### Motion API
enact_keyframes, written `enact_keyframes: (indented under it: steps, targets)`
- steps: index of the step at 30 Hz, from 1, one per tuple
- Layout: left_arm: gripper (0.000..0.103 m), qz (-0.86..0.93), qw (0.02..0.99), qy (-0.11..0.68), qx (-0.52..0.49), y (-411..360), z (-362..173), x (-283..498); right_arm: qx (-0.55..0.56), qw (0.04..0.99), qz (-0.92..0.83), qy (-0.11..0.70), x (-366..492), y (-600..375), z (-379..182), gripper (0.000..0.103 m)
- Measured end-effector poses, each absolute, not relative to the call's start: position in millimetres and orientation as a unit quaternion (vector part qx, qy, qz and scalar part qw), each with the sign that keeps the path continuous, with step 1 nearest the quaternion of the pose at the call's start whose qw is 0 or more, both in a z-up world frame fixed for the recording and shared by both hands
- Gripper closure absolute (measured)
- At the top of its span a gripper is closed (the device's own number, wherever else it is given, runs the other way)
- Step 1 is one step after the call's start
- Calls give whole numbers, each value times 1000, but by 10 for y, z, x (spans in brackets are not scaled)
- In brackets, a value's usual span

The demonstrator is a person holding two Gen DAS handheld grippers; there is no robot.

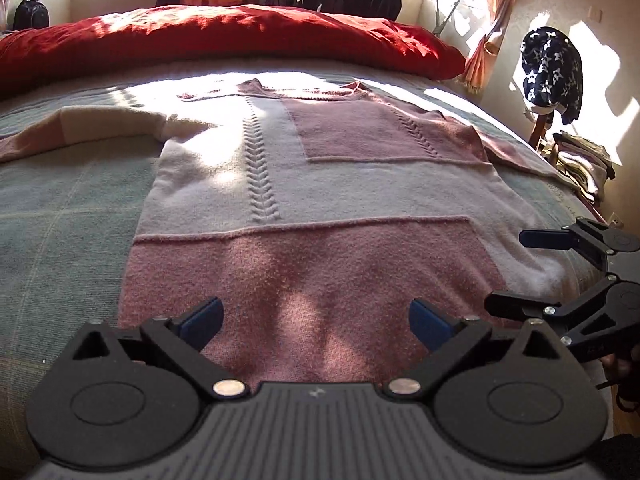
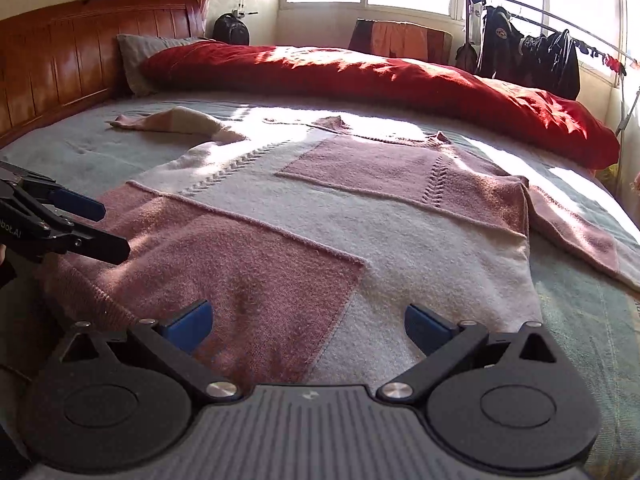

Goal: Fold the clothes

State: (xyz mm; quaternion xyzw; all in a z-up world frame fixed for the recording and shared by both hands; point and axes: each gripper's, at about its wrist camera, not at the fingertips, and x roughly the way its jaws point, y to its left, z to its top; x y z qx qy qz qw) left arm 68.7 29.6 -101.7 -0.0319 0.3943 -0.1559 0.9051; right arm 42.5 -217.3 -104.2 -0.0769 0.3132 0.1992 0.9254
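A pink and cream knitted sweater [image 1: 320, 184] [image 2: 360, 216] lies flat on the bed, neck toward the far side, one sleeve stretched out left [image 1: 80, 128] and the other out right [image 2: 576, 236]. My left gripper [image 1: 316, 322] hovers open over the pink hem, nothing between its fingers. My right gripper [image 2: 308, 324] is open too, above the hem's right part. In the left wrist view the right gripper [image 1: 516, 268] shows at the right edge, open. The right wrist view catches the left gripper [image 2: 114, 228] at the left edge, above the hem's left corner.
A grey-green bedspread [image 1: 60, 216] covers the bed. A red duvet [image 1: 224, 36] is bunched along the far side, with a wooden headboard [image 2: 60, 48] at the left. Folded clothes [image 1: 580, 164] sit on a chair at the right, and dark garments hang on a rack [image 2: 532, 56] by the window.
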Motion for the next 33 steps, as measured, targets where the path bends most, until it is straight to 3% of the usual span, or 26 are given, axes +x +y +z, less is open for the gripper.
enact_keyframes:
  steps: [4, 10, 20, 26, 33]
  targets:
    - [4, -154, 898, 408, -53, 339, -1136, 698, -92, 921, 183, 333, 474, -2095, -1162, 0]
    - [4, -150, 895, 415, -67, 337, -1099, 738, -32, 921, 123, 368, 234, -2796, -1302, 0]
    - [4, -261, 899, 350, -19, -224, -839, 988, -74, 932, 85, 344, 518, -2701, -1147, 0]
    - [4, -290, 865, 409, -12, -517, -1158, 960, -12, 929, 70, 364, 571, -2842, -1363, 0]
    - [4, -305, 848, 429, -63, -273, -1049, 645, -16, 933, 66, 353, 541, -2818, -1396, 0]
